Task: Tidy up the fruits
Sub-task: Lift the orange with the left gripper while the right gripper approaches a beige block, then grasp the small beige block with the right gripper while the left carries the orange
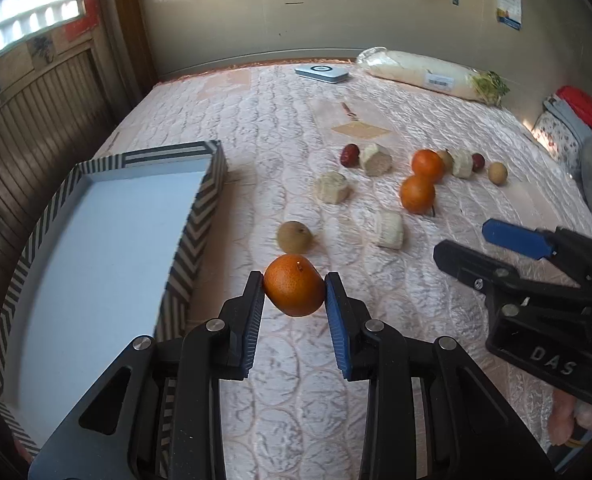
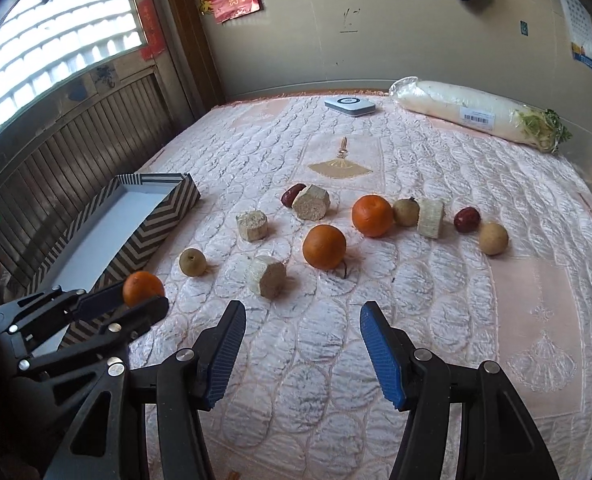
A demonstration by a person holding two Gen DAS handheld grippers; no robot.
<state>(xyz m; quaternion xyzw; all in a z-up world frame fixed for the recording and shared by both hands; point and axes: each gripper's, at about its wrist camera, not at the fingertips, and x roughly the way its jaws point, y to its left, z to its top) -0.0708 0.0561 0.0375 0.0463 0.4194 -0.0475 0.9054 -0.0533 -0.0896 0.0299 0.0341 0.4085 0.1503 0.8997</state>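
My left gripper point(image 1: 295, 285) is shut on a small orange point(image 1: 294, 285), held above the quilt beside the striped box point(image 1: 192, 240); the right wrist view shows the same orange point(image 2: 143, 287) in that gripper point(image 2: 146, 294). My right gripper point(image 2: 301, 314) stands open over bare quilt, and it appears at the right edge of the left wrist view point(image 1: 462, 240). Two more oranges point(image 2: 324, 246) point(image 2: 372, 216), brown round fruits point(image 2: 192, 262) point(image 2: 493, 238), red dates point(image 2: 467, 219) and cut pale chunks point(image 2: 267, 276) lie scattered ahead of it.
The striped box with a pale blue floor point(image 2: 156, 216) lies at the left by the slatted wall. A wrapped white radish point(image 2: 476, 114) and a small white device point(image 2: 350, 106) rest near the far wall. Folded cloth point(image 1: 568, 120) sits at the right edge.
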